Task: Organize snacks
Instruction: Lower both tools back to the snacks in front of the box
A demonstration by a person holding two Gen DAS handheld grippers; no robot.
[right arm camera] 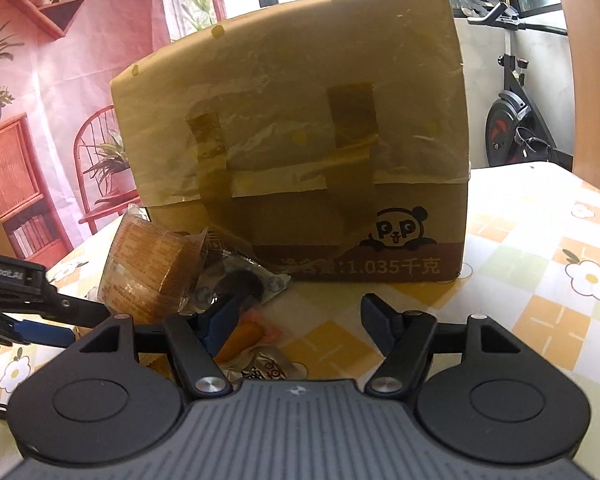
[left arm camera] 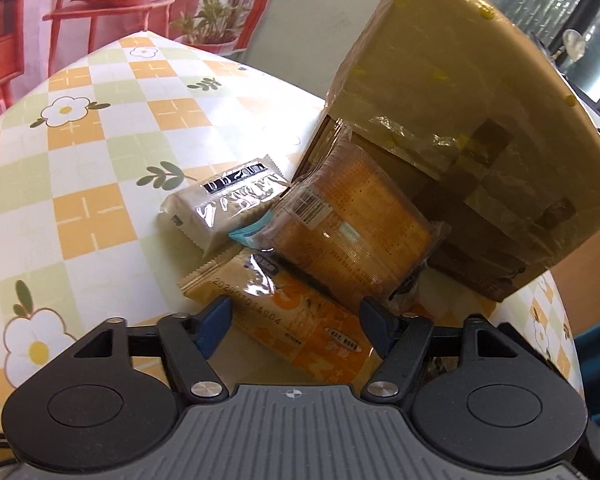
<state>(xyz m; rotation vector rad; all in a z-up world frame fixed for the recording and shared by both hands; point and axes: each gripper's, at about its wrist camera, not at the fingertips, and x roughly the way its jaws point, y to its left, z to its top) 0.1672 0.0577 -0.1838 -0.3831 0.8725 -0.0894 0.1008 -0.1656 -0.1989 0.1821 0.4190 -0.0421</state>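
A tall taped cardboard box (left arm camera: 460,120) (right arm camera: 300,152) with a panda print stands on the checked tablecloth (left arm camera: 80,168). An orange cracker pack (left arm camera: 352,236) (right arm camera: 148,272) leans against its side. Beside it lie a white packet (left arm camera: 220,212) and a teal-ended packet (left arm camera: 246,237). My left gripper (left arm camera: 296,320) hangs open just over a flat orange snack packet (left arm camera: 300,332), its blue pads either side of it and not pressing. My right gripper (right arm camera: 300,324) faces the box, open, with bare cloth between its fingers. An orange-pink packet (right arm camera: 256,330) lies by its left finger.
A dark clear-wrapped packet (right arm camera: 240,284) lies at the foot of the box, and another wrapper (right arm camera: 268,368) sits under my right gripper. The left gripper's blue finger (right arm camera: 40,334) shows at the right view's left edge. An exercise bike (right arm camera: 512,120) stands beyond the table's far right edge.
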